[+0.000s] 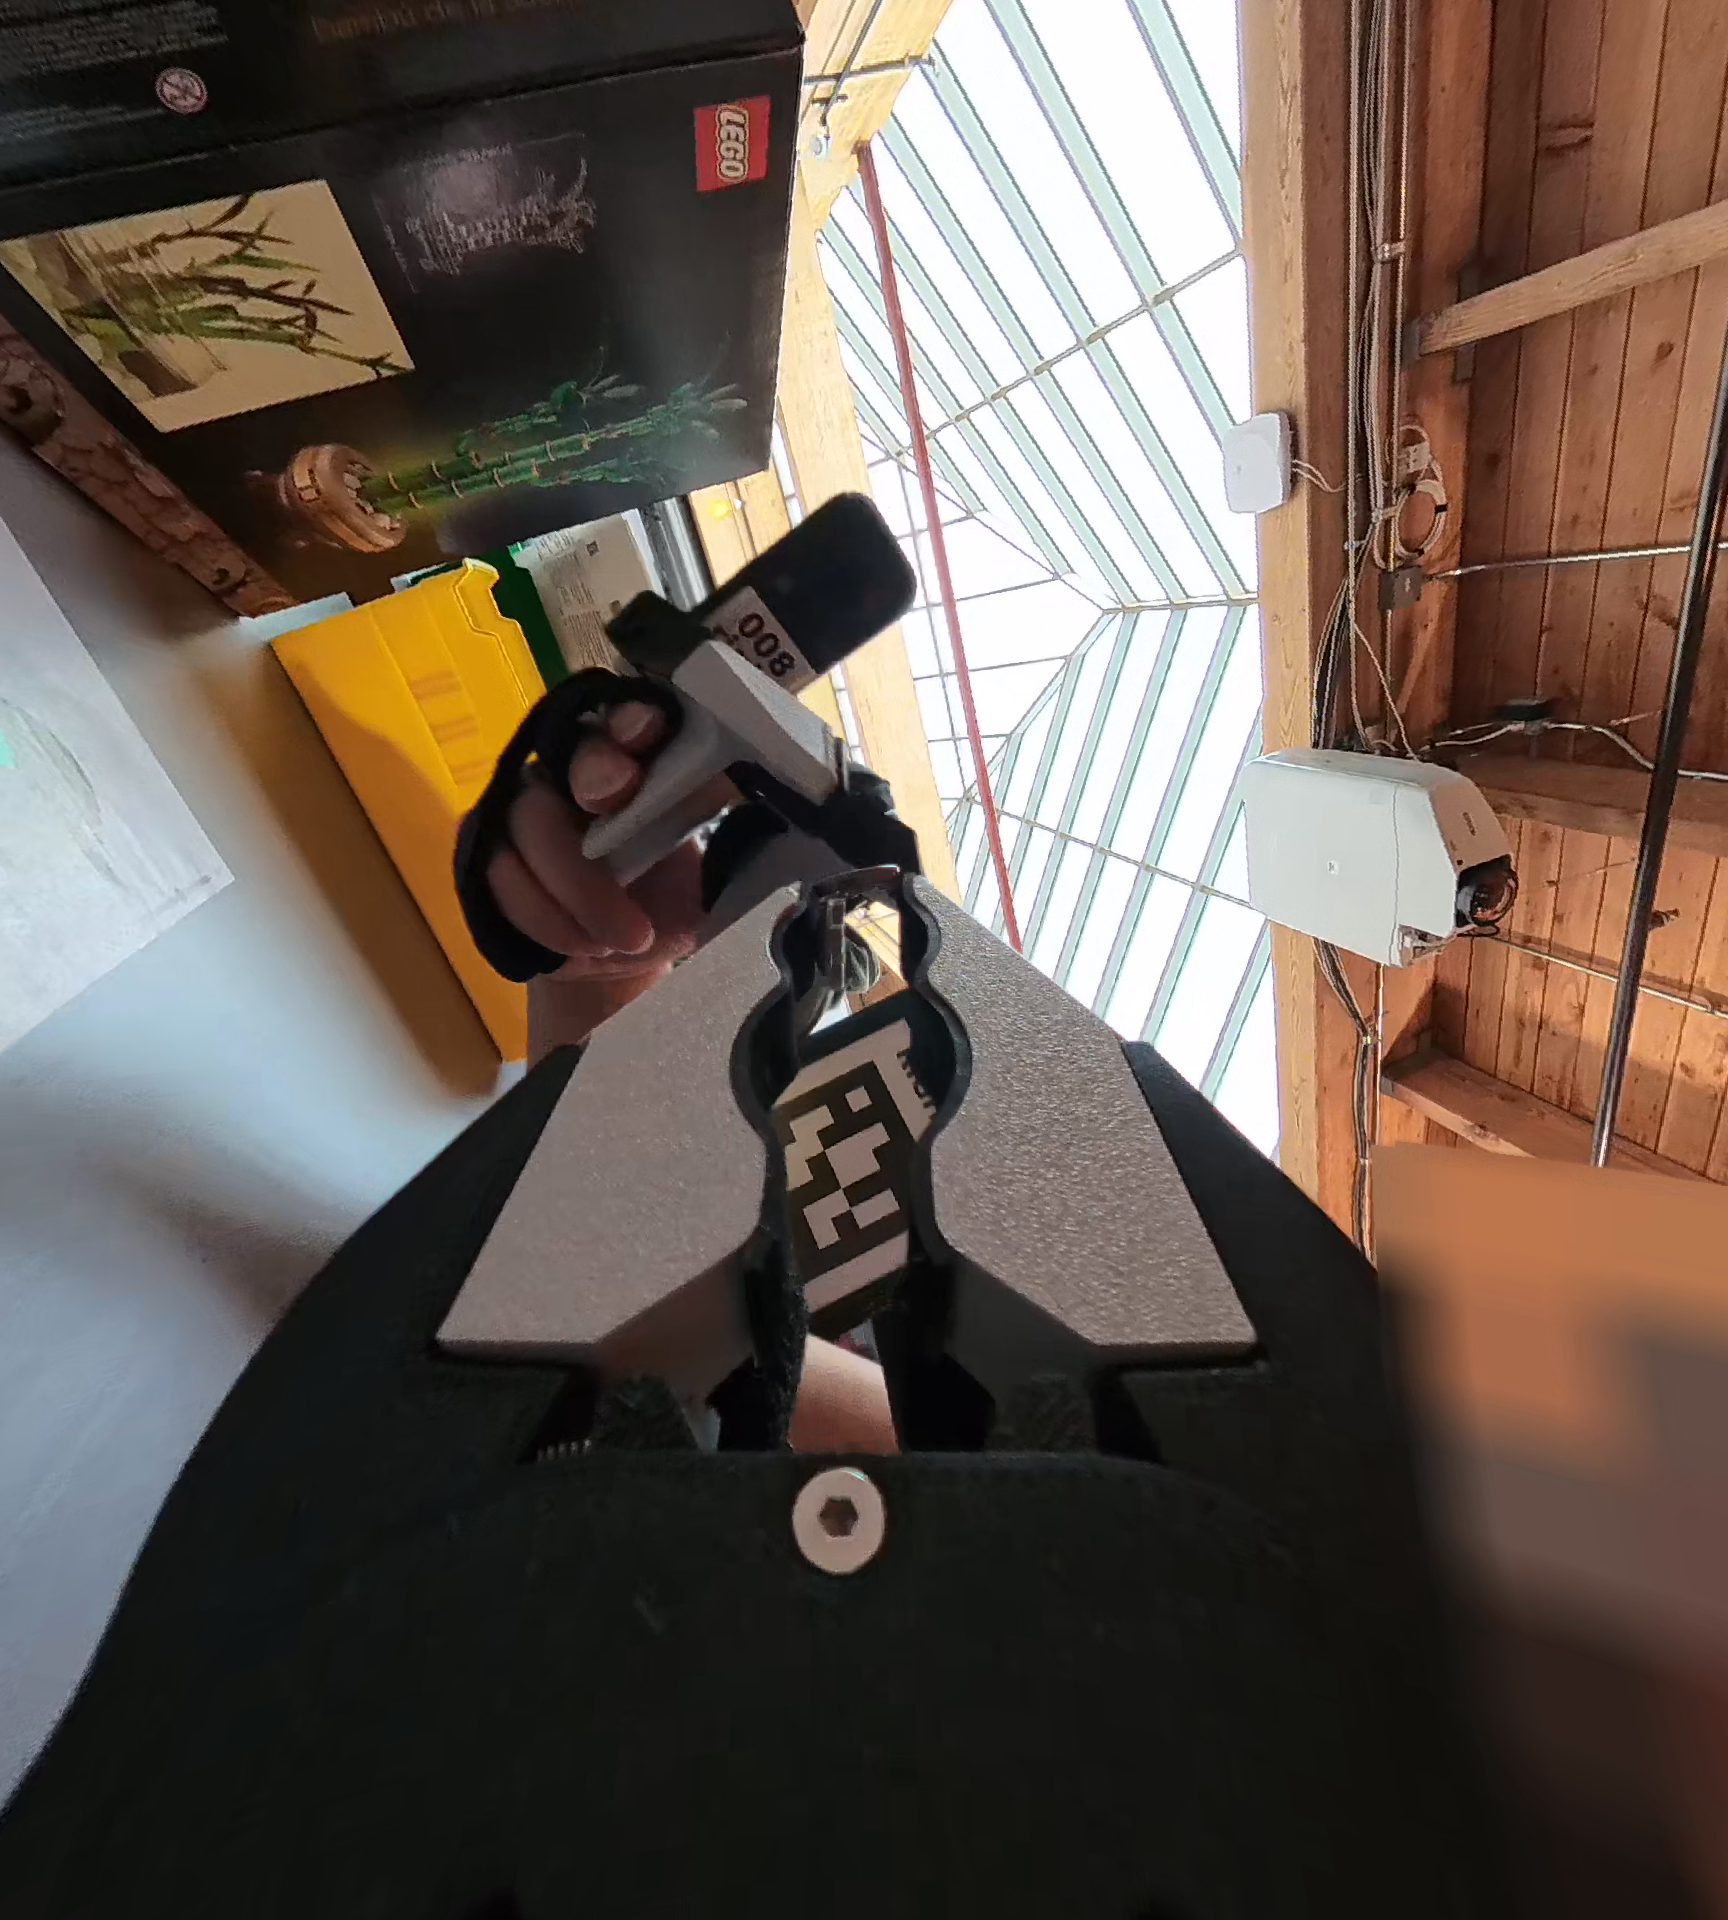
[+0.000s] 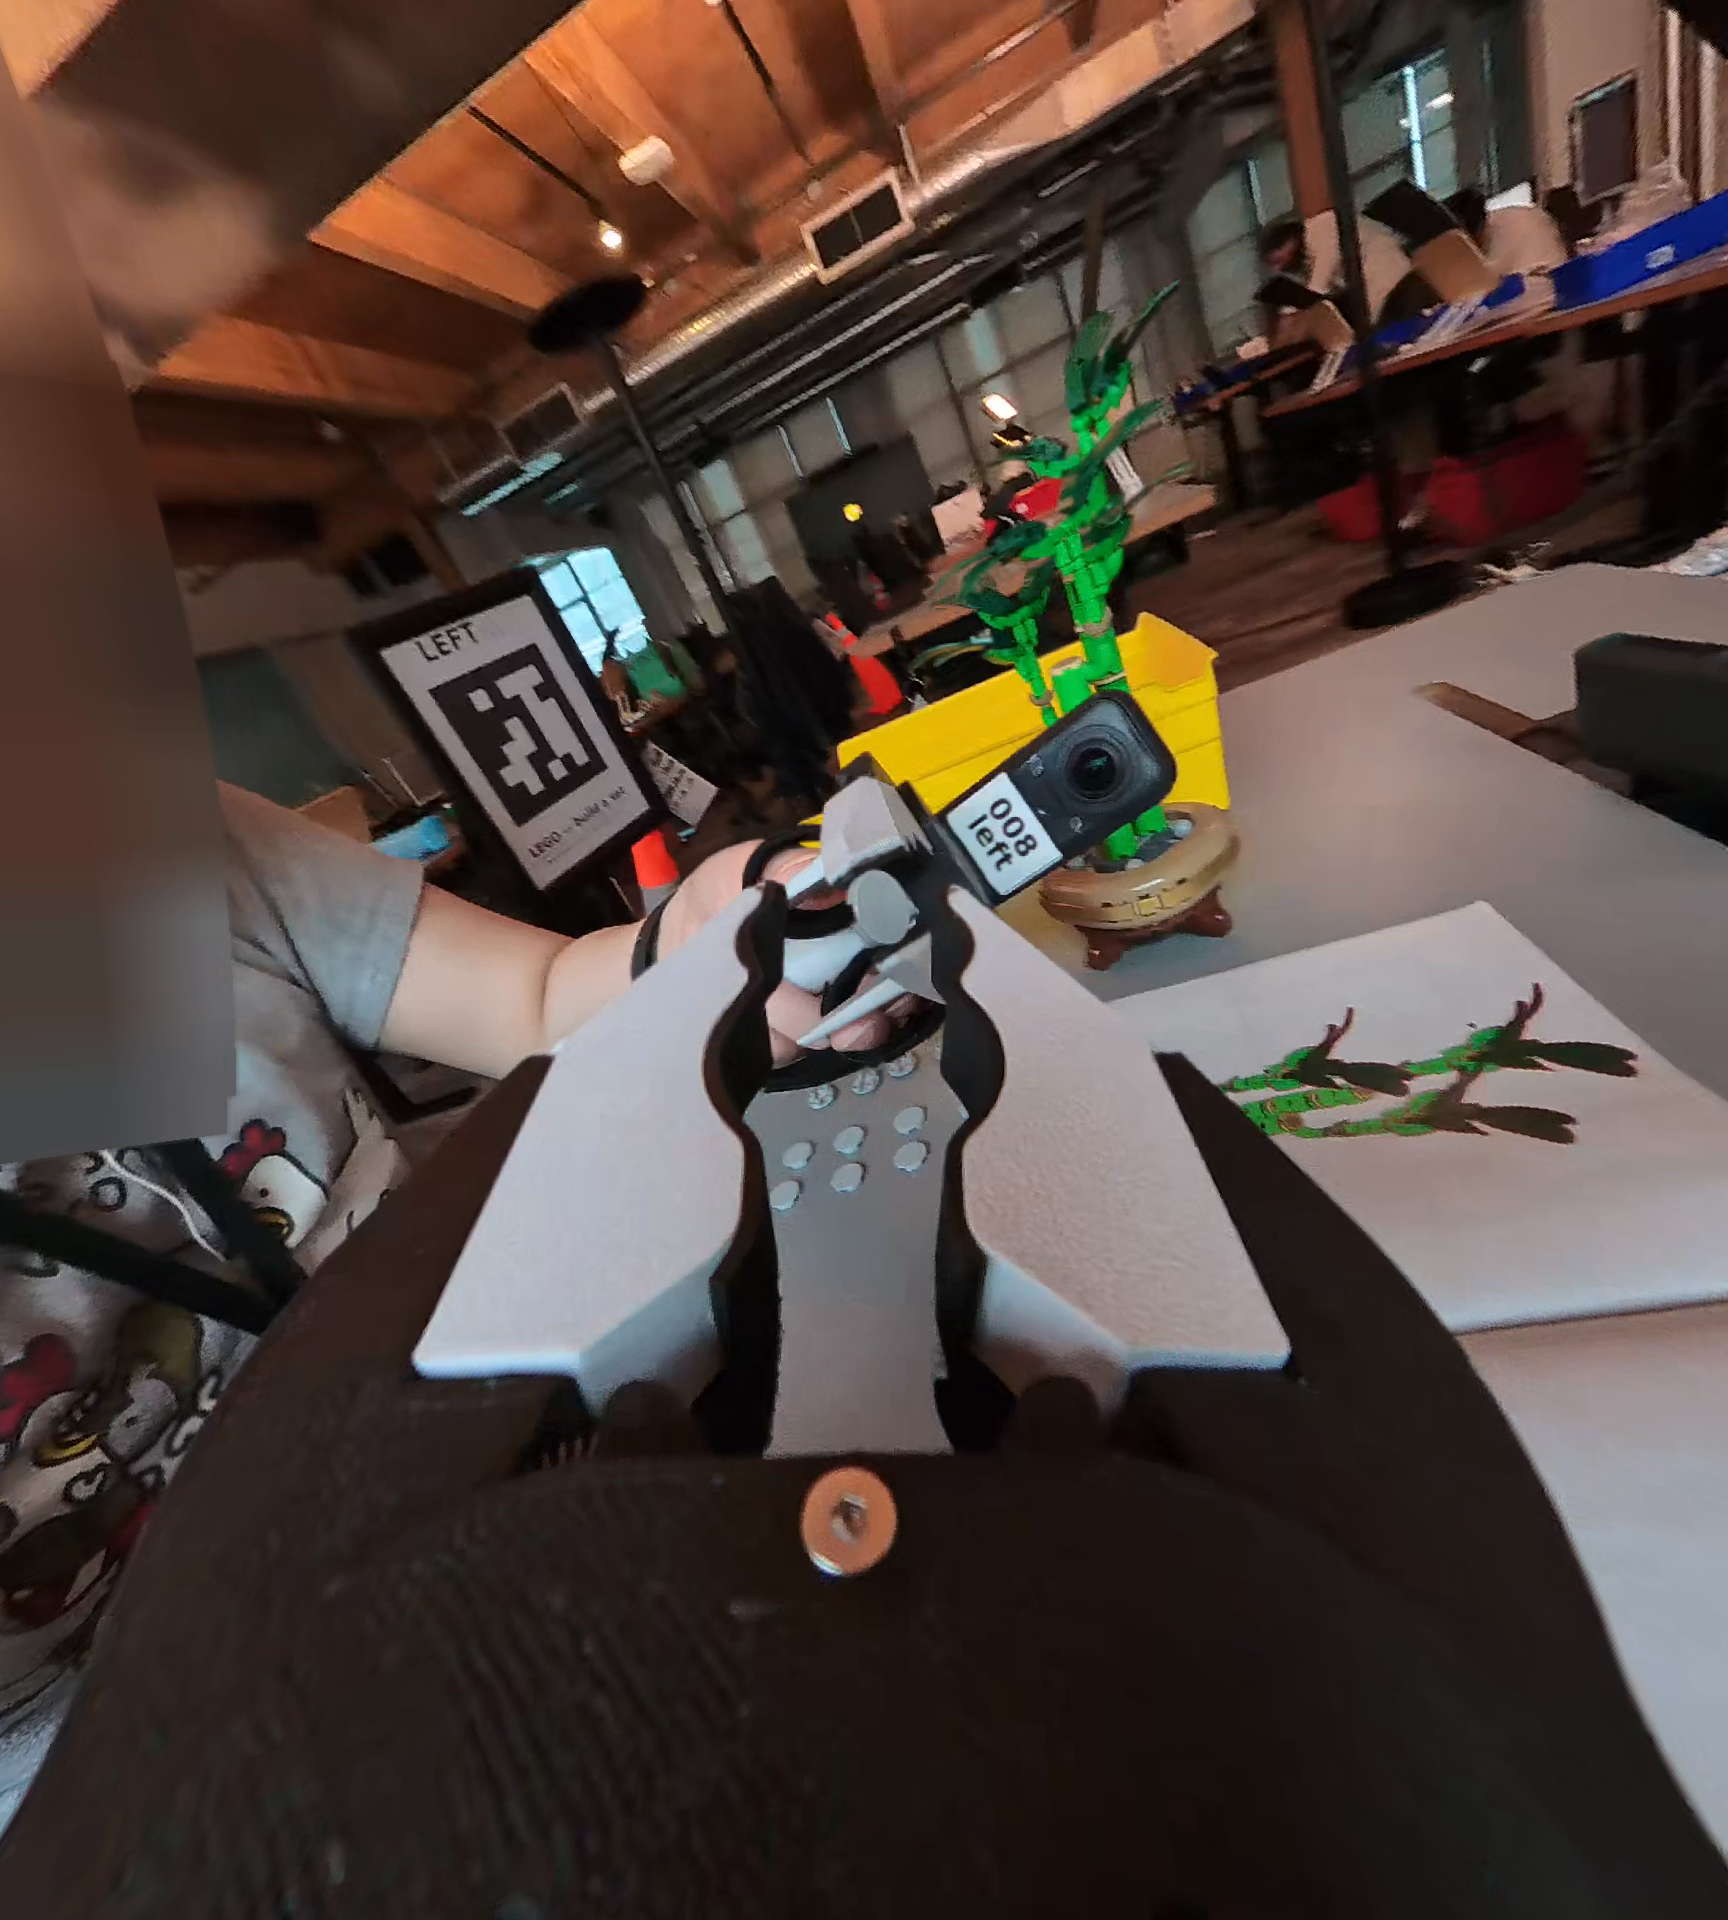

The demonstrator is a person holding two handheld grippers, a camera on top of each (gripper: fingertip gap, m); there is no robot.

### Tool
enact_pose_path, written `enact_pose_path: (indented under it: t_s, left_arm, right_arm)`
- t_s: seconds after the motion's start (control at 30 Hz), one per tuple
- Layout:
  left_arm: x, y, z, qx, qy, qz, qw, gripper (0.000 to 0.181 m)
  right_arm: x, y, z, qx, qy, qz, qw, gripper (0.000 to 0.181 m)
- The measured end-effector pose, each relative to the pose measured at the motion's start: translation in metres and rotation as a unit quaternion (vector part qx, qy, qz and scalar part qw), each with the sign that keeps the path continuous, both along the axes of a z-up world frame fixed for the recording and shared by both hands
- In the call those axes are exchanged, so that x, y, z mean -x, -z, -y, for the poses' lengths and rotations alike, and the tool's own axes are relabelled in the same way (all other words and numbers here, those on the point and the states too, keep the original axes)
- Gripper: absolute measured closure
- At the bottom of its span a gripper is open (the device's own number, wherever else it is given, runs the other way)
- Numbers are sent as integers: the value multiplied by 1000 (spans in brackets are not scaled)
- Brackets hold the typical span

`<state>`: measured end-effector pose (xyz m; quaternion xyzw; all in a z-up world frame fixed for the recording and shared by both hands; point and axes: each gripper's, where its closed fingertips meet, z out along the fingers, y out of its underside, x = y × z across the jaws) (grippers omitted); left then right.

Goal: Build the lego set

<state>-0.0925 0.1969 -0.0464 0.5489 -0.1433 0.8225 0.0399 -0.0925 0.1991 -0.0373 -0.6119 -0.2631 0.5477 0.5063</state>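
Both grippers are hanging up in the air facing each other right now, not working on anything. The left gripper (image 1: 844, 904) is looking nearly closed, tips almost meeting with just a wavy slit behind them, and I'm not seeing any brick pinched in there. Same story for the right gripper (image 2: 855, 914): tips close together, nothing visibly held.

Further out, the bamboo model (image 2: 1073, 540) is standing upright in its round tan pot (image 2: 1146, 868) on the grey table (image 2: 1462, 779), just in front of a yellow bin (image 2: 995, 717). An instruction sheet (image 2: 1566, 1164) is lying flat nearby, and the set's box (image 1: 351, 291) is sitting behind the bin.

I'm guessing the model is light and rigid but fragile, since those thin leaves and stacked stalk segments probably pop off easily. I'd be gripping low, at the pot or a thick stalk base, never the leaves.
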Motion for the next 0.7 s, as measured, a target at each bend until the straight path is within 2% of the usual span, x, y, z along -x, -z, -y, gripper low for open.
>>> enact_pose_path:
  t_s: [0.2, 0.47, 0.7]
  left_arm:
    - [1, -8, 20, 7, 58, 9, 998, 169]
    - [3, -20, 49, 0, 115, 14, 993, 169]
    - [2, -20, 55, 3, 128, 15, 992, 169]
  right_arm:
    - [2, -3, 18, -11, -78, -72, 994, 158]
    - [9, -11, 47, -29, -174, -109, 978, 164]
    - [9, -15, 53, -44, -182, -107, 976, 168]
